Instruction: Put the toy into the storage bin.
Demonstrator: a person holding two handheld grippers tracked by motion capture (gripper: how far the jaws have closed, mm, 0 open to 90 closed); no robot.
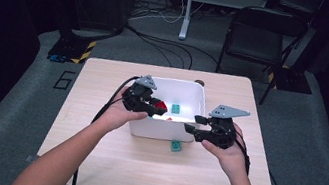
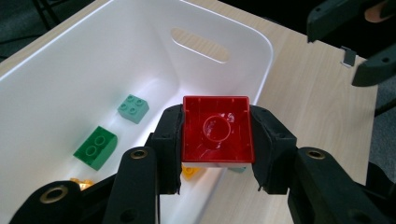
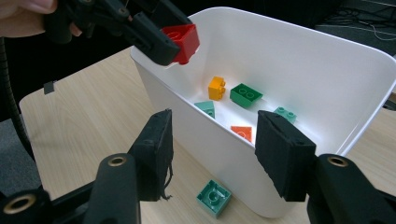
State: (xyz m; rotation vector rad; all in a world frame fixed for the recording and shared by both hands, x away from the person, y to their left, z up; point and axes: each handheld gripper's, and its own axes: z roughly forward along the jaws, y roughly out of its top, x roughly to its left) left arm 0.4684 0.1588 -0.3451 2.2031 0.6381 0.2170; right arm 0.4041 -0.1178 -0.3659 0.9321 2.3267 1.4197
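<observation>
A: We see a pale wooden surface on a grey carpeted floor, with a dark folding chair at the upper right of the frame and loose cables along the top.

B: And the white bin sits mid-frame on that surface. Where do we place the red brick?

A: In the left gripper view it is pinched between the jaws of the left hand-held gripper, hollow underside facing us, above the bin's near rim. In the high view it hangs over the bin's left part.

B: The right hand-held gripper stands spread with nothing between its jaws, just outside the bin's wall.

A: We count one red brick, one dark green brick, one yellow brick, one orange brick and two teal bricks inside the bin.

B: Plus one more teal brick lying on the surface beside the bin.
</observation>
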